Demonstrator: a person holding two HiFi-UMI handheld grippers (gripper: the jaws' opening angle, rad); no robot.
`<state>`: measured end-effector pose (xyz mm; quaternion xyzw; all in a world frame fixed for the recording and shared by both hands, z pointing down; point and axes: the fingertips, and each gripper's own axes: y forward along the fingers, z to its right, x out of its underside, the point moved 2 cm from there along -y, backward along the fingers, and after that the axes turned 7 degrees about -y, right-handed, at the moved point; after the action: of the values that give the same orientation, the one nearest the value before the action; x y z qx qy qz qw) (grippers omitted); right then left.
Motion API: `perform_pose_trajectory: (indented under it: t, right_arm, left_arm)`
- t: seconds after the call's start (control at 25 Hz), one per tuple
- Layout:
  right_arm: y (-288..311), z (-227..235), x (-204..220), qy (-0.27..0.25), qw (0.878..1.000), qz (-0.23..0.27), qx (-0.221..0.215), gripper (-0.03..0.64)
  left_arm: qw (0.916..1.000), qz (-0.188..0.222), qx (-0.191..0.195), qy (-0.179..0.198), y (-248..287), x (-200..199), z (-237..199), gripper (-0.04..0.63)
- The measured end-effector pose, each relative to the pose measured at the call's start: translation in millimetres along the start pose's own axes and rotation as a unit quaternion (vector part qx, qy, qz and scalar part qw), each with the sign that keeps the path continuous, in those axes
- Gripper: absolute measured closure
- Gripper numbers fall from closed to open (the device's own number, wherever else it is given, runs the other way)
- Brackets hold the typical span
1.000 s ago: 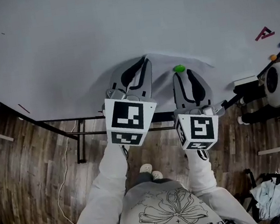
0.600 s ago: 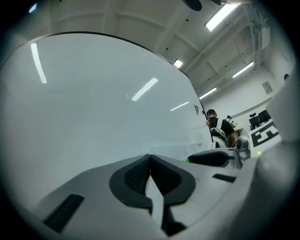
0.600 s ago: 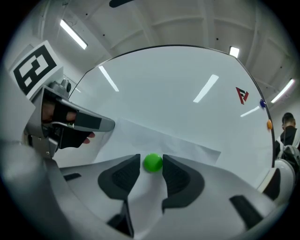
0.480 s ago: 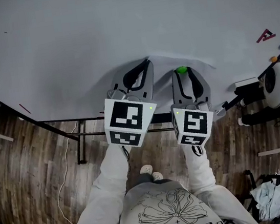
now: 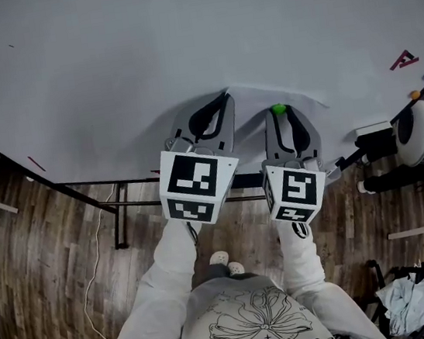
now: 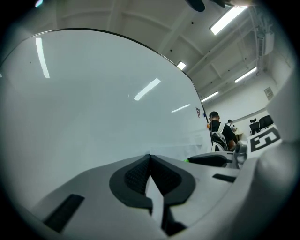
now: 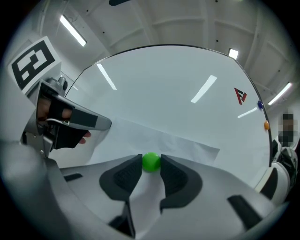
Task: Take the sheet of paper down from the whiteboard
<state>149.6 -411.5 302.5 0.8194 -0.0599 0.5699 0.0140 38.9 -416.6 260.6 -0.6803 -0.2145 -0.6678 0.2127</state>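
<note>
Right gripper view, right claw point(image 7: 151, 165) gripping green magnet point(image 7: 151, 161), left claw point(image 6: 150, 160) pinching half-hidden paper point(image 7: 180, 142)

- left claw point(image 6: 150, 157) pinched tight on a white sheet of paper point(image 6: 154, 192), right up against the whiteboard point(image 6: 93, 103)
- right claw point(image 6: 194, 160) just beside it, bit of green magnet point(image 6: 186, 161) at its tip
- person point(image 6: 219, 133) standing way off past the board's edge

Left tongs point(image 5: 223, 95) pinch paper sheet point(image 7: 187, 145); right tongs point(image 5: 277, 111) clamp green ball point(image 7: 151, 161); both held forward, side by side.
</note>
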Motion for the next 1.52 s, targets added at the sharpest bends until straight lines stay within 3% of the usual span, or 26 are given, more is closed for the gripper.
perform_pose_trajectory:
  t: [0.32,1.0,1.52]
  right_arm:
    - [-13.0,16.9,-4.8,0.023,0.999,0.023,0.021,0.499]
    - [-10.3,40.2,5.3,0.044,0.998,0.004,0.036,0.499]
    - [-15.0,39.8,3.4,0.06,0.998,0.008,0.033,0.486]
  left_arm:
    - [0.9996,0.008,-0.026,-0.009,-12.6,-2.4,-16.5,0.591]
    - [0.9933,0.018,-0.113,-0.016,-73.5,-6.7,-67.1,0.591]
    - [0.9913,0.015,-0.13,-0.012,-91.6,-7.3,-67.6,0.591]
